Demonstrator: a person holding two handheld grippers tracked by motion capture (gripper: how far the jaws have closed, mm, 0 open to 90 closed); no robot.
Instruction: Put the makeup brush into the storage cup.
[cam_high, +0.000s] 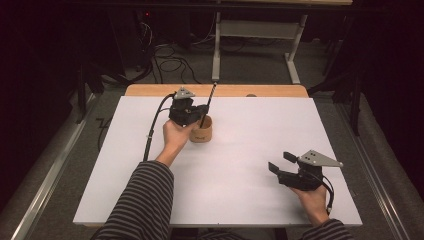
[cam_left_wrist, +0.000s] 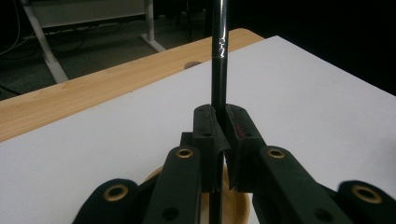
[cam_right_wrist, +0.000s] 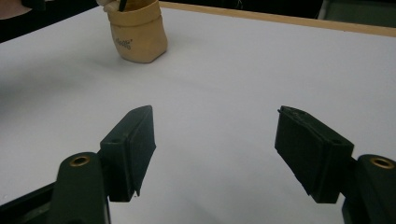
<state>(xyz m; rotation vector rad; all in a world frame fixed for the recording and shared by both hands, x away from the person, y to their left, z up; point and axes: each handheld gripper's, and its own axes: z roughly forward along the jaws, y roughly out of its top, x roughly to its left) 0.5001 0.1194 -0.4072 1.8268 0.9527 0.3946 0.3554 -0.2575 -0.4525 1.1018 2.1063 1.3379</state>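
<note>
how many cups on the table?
1. The cup stands on the white table by the left gripper, which clamps a black rod over it.

A: Where does the left gripper (cam_high: 192, 114) sit, and how do its jaws stand?

B: Just above the centre of the high view, carried by the left hand (cam_high: 176, 136), whose striped sleeve (cam_high: 142, 200) enters from the bottom edge. In the left gripper view its jaws are clamped together on a thin black rod (cam_left_wrist: 219, 51).

A: And the right gripper (cam_high: 281, 162)?

B: Lower right of the high view, held by the right hand (cam_high: 313, 200), jaws pointing toward the frame's left. In the right gripper view they stand wide apart, with nothing between them.
</note>
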